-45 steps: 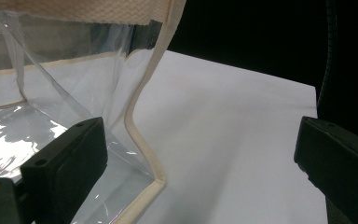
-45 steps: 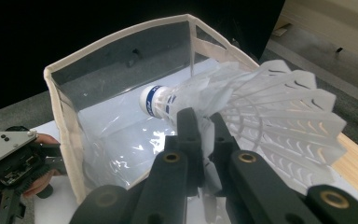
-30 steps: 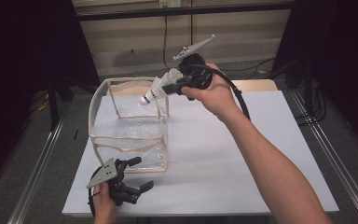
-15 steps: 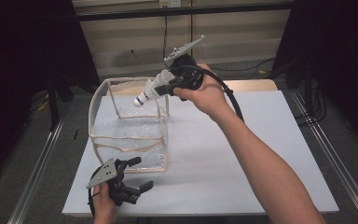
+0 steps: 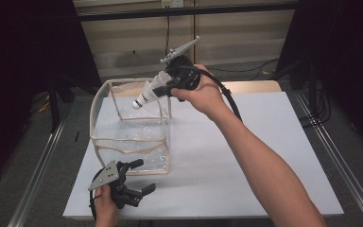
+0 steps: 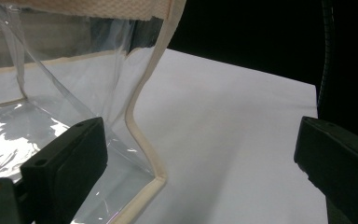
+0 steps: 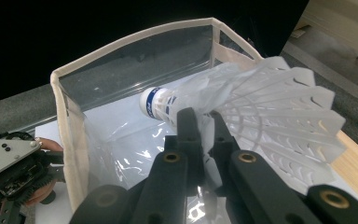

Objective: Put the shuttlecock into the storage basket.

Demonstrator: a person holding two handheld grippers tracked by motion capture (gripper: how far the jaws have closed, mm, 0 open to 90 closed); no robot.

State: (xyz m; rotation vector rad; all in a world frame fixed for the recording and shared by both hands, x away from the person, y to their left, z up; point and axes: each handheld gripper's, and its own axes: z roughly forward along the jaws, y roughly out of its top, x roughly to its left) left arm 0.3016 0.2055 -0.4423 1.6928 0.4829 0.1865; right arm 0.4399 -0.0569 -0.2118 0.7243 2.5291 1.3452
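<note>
The clear plastic box-shaped bag with cream fabric trim (image 5: 130, 127) stands open-topped on the white desk (image 5: 246, 156), toward its left half, and it is the target here: the white feathered shuttlecock with a blue-banded cork nose (image 5: 147, 96) hangs above the bag's far right corner, nose tilted down toward the opening. The right tongs (image 5: 165, 87) are pinched narrow on the shuttlecock's skirt, and in the right gripper view the jaws squeeze the white feathers (image 7: 270, 112) just behind the cork. To drop it well, I judge the nose should be brought over the middle of the opening, clear of the cream rim, before the jaws part; the soft rim sags and could catch the feathers. The left tongs (image 5: 134, 182) rest on the desk just in front of the bag's near right corner, jaws wide and holding nothing, well placed to steady the bag. A black cable (image 5: 227, 97) trails behind the right hand, away from the bag.
</note>
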